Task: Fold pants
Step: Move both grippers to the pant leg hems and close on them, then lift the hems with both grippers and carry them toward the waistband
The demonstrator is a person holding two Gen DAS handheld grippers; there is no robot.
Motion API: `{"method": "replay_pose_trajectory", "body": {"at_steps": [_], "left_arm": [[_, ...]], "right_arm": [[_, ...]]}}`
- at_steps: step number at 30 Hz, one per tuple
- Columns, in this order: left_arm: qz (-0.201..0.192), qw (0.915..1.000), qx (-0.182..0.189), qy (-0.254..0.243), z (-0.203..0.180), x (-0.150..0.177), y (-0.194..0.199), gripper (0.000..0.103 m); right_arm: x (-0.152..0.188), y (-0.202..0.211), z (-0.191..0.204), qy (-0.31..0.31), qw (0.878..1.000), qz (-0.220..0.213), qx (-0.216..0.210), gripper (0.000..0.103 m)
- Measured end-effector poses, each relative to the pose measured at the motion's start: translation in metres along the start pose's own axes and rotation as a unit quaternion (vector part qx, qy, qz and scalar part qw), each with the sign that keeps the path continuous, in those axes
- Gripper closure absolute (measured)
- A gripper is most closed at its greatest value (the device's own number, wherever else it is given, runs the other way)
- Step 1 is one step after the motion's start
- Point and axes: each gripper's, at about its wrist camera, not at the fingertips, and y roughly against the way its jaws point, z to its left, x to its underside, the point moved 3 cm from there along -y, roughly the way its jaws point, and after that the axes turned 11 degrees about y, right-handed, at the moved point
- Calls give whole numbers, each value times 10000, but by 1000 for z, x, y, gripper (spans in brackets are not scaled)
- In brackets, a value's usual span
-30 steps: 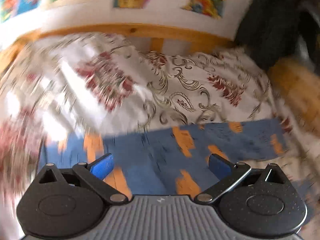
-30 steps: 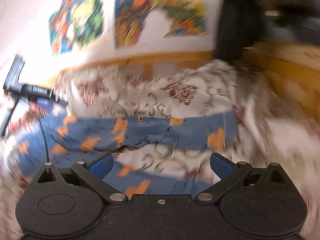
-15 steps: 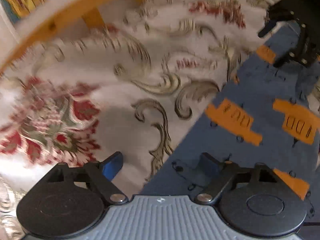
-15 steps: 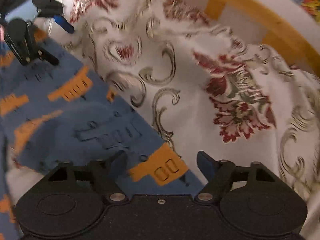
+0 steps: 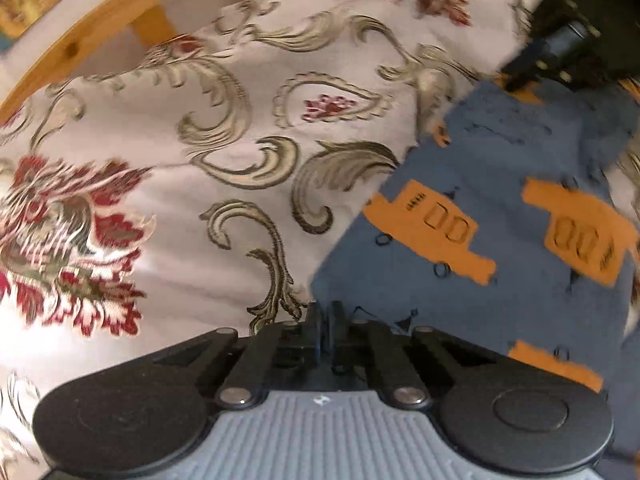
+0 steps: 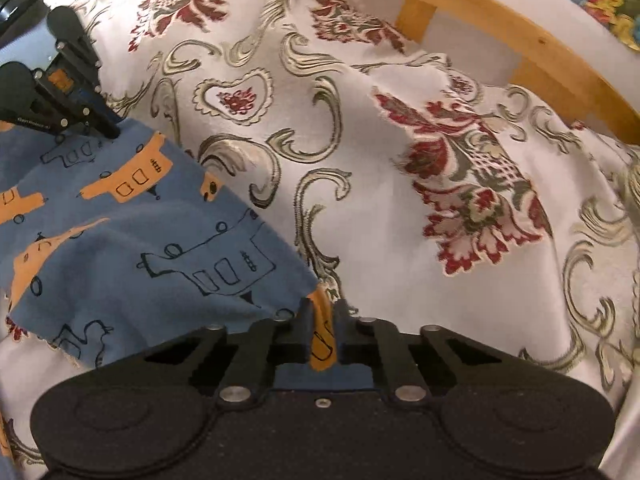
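white bedding (image 6: 400, 208) with red flowers and olive scrolls covered the bed, a wooden rail (image 6: 500, 20) curving behind it. on it lay the blue pants (image 6: 120, 240) printed with orange trucks. the left gripper (image 5: 326, 320) was clamped on one corner of the pants, and the right gripper (image 6: 322, 320) pinched an orange-printed corner between its closed fingers.

The pants (image 6: 120, 240) are coloured dusty blue and printed with orange vehicles and dark outlined ones. The bedspread (image 6: 400, 200) is patterned in cream with olive scrolls and red flowers. The bed frame (image 6: 500, 28) is finished in honey-toned wood.
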Motion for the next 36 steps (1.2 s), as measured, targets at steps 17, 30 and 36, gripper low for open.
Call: {"method": "replay_pose_trajectory", "body": {"at_steps": [17, 30, 36], "left_arm": [[-1351, 9805, -1288, 614, 13, -29, 24, 93], [-1553, 9778, -521, 1306, 122, 21, 90, 2], [-782, 9867, -129, 1417, 146, 51, 89, 24]], "right_arm": [[-38, 0, -5, 441, 9740, -354, 2193, 103], [-59, 26, 2, 140, 9772, -1754, 1185, 5], [-116, -6, 21, 616, 9839, -1670, 169, 23]]}}
